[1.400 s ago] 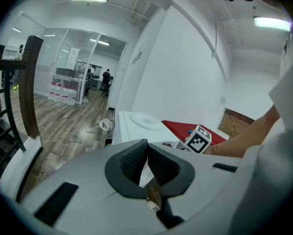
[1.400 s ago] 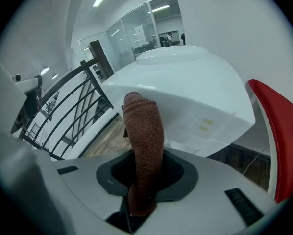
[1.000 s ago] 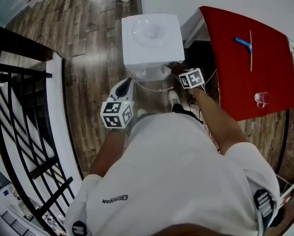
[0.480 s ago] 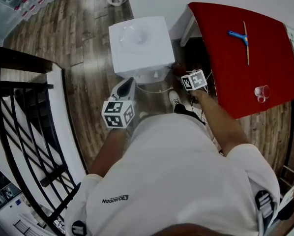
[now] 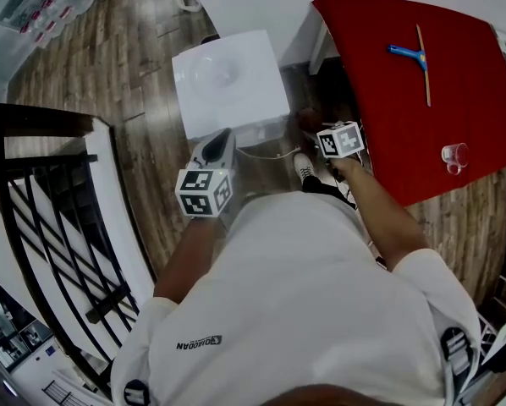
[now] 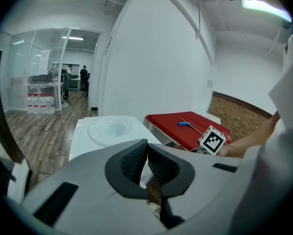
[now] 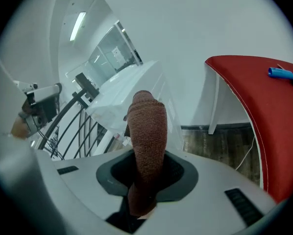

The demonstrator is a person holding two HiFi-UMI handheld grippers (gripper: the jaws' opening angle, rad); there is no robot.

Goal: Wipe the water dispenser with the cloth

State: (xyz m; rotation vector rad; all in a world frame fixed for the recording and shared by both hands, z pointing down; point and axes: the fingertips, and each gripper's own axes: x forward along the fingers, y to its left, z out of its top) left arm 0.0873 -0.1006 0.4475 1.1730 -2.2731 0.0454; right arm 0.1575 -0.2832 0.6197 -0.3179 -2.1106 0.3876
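The right claw [image 7: 146,173] is clamped on a brown cloth [image 7: 146,126], just beside the white water dispenser [image 5: 228,79], near the red surface [image 5: 388,125]. The left claw [image 6: 146,163] is pinched together, empty, in front of the dispenser.

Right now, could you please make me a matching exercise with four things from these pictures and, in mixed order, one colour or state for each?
Things:
1. cloth
2. water dispenser
3. table
4. left gripper

Colour or state:
A. red
B. shut, with nothing between the jaws
C. brown, clamped in the right gripper
D. white

Pairs: 1-C, 2-D, 3-A, 4-B
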